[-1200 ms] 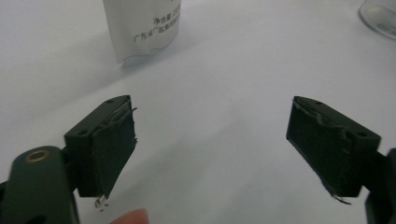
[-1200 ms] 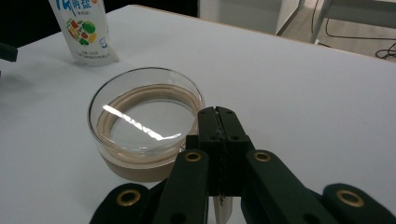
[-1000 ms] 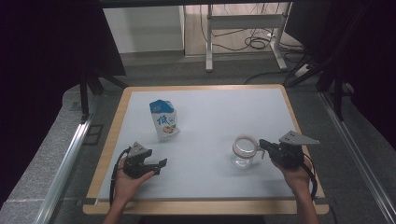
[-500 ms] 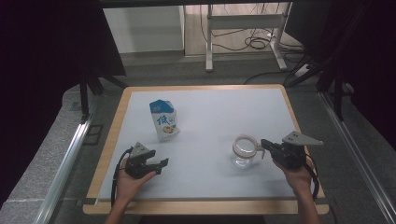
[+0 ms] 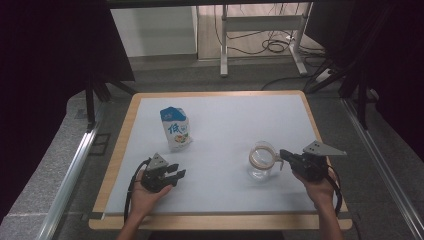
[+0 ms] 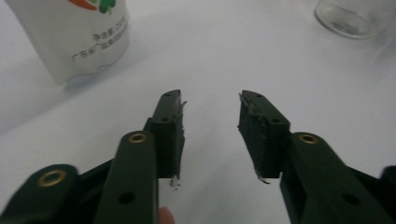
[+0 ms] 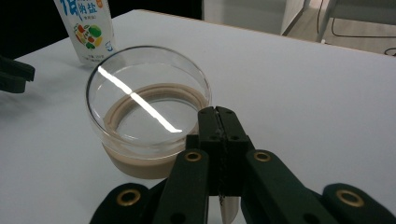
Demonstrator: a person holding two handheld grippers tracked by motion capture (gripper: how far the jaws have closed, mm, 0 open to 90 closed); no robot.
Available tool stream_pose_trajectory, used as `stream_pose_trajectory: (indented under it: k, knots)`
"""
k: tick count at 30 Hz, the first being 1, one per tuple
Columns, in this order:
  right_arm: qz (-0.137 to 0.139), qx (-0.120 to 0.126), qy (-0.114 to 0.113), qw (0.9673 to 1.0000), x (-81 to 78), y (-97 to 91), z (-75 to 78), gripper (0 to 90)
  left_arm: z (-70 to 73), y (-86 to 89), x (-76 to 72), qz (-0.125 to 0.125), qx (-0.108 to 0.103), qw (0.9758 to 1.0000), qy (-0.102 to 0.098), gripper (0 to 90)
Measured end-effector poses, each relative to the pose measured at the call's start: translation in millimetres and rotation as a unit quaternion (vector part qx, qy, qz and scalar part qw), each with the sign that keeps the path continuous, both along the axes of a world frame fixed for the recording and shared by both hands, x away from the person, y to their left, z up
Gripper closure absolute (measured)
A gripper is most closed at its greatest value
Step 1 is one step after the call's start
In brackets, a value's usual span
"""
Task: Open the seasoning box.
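The counter (image 5: 220, 150) is seen from above and behind the person, looking forward and down. Each claw camera is set close and low over the white top. The milk carton (image 5: 175, 128) and glass jar (image 5: 262, 160) are shared by all three views.
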State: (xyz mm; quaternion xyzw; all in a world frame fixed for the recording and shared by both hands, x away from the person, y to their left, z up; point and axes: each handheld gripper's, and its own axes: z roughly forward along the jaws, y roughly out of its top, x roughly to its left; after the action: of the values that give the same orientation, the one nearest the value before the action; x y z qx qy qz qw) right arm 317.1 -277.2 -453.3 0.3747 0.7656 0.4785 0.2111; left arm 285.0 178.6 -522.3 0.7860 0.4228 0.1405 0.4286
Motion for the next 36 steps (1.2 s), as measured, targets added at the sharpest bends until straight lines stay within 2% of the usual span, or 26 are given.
stream_pose_trajectory:
  k: [3,5,6,7,8,9,12,15,16,19,20,21,22,23,25,36]
  knots:
    - [0.000,0.000,0.000,1.0000,0.0,-0.1,0.0,90.0,2.9,-5.4,0.9,-0.009,-0.003,0.9999,-0.003,71.8]
    - [0.000,0.000,0.000,1.0000,0.0,-0.2,0.0,90.0,11.2,-19.9,3.7,-0.031,-0.001,0.9995,-0.012,76.7]
    - [0.000,0.000,0.000,1.0000,0.0,-0.2,0.0,90.0,11.2,-19.9,3.7,-0.031,-0.001,0.9995,-0.012,79.3]
    - [0.001,0.000,0.000,1.0000,0.0,-0.4,-0.1,90.0,17.2,-31.4,7.1,-0.047,0.002,0.9987,-0.018,81.6]
    - [0.001,0.000,0.000,1.0000,0.0,-0.4,-0.1,90.0,17.2,-31.4,7.1,-0.047,0.002,0.9987,-0.018,83.1]
    - [0.000,0.000,0.001,1.0000,-0.3,-0.4,0.0,90.0,21.4,-42.8,10.8,-0.062,-0.002,0.9978,-0.024,85.0]
    - [-0.001,0.000,0.001,1.0000,-0.4,0.0,0.1,90.0,26.6,-59.9,16.8,-0.084,-0.012,0.9960,-0.026,88.2]
    - [0.000,0.000,0.000,1.0000,-0.1,-0.3,0.0,90.0,30.1,-75.5,23.0,-0.103,-0.019,0.9941,-0.029,89.3]
    - [0.000,0.000,0.000,1.0000,-0.1,-0.3,0.0,90.0,30.1,-75.5,23.0,-0.103,-0.019,0.9941,-0.029,89.4]
    - [0.001,0.000,0.000,1.0000,0.0,-0.5,0.0,90.0,32.6,-90.5,29.9,-0.114,-0.034,0.9922,-0.035,89.6]
    - [0.001,-0.001,0.000,1.0000,0.1,-0.3,0.2,90.0,33.6,-98.2,33.6,-0.123,-0.042,0.9909,-0.035,89.8]
    - [0.001,-0.001,0.000,1.0000,0.0,-0.3,0.2,90.0,33.6,-98.2,33.6,-0.123,-0.042,0.9909,-0.035,89.8]
    - [0.002,0.000,0.001,1.0000,0.1,-0.4,0.1,90.0,34.2,-107.1,37.4,-0.132,-0.044,0.9897,-0.032,89.9]
    - [0.002,0.000,0.001,1.0000,0.2,-0.5,0.1,90.0,34.2,-107.1,37.4,-0.132,-0.044,0.9897,-0.032,89.9]
    - [0.002,0.001,0.001,1.0000,0.2,-0.7,0.0,90.0,35.4,-119.2,41.7,-0.144,-0.049,0.9880,-0.028,89.9]
    - [0.003,0.003,0.002,1.0000,0.3,-1.0,-0.3,90.0,47.6,-154.6,51.0,-0.175,-0.046,0.9830,-0.034,90.0]
